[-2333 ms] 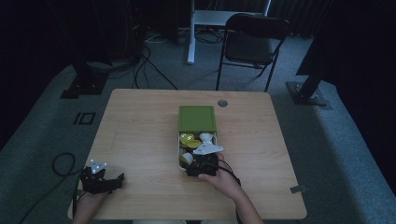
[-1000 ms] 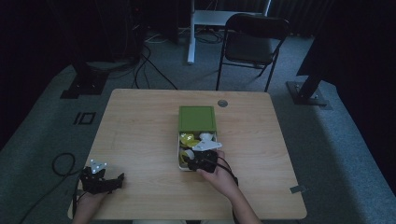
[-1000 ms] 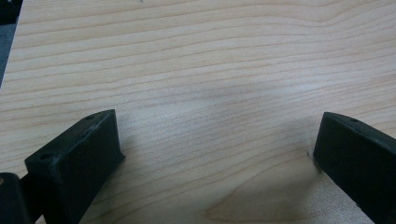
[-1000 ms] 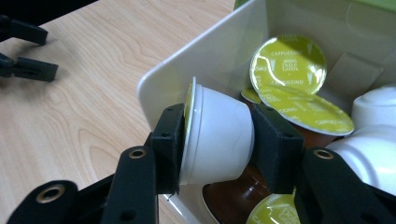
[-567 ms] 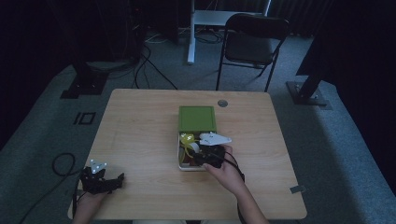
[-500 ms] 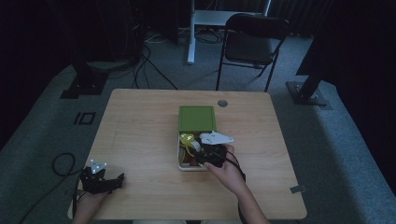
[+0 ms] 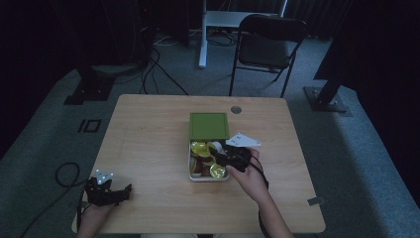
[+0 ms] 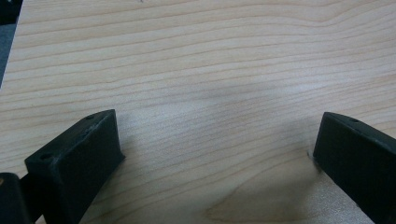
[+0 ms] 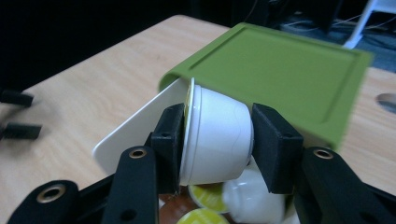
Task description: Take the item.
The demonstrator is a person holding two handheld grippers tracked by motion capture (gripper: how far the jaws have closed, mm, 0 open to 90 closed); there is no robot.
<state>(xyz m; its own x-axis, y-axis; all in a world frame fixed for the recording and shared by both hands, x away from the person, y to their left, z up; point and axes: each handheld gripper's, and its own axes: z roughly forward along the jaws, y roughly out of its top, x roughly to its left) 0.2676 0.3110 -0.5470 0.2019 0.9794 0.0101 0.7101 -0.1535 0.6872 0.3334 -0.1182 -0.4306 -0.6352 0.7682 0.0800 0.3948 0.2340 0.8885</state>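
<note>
My right gripper (image 7: pixel 227 156) hovers over the right side of an open white box (image 7: pixel 190 176) near the table's middle. It is shut on a white coffee capsule (image 9: pixel 215 135) with a yellow foil top, gripped sideways by its top and base. Several more capsules (image 7: pixel 200 148) with yellow and brown tops lie in the box. The box's green lid (image 7: pixel 209 125) lies flat just behind it, and the green lid (image 9: pixel 280 70) rises behind the held capsule. My left gripper (image 7: pixel 125 190) rests at the table's front left corner. Its jaws stand open over bare wood (image 8: pixel 210 93).
A round grommet (image 7: pixel 236 109) sits in the tabletop behind the lid. A dark folding chair (image 7: pixel 270 47) and a white table leg stand beyond the far edge. Cables run across the floor at the left. A small grey clip (image 7: pixel 313 201) sits at the table's right front edge.
My right gripper has lifted out of the box with the white capsule and shifted to the right. The left gripper has stayed put.
</note>
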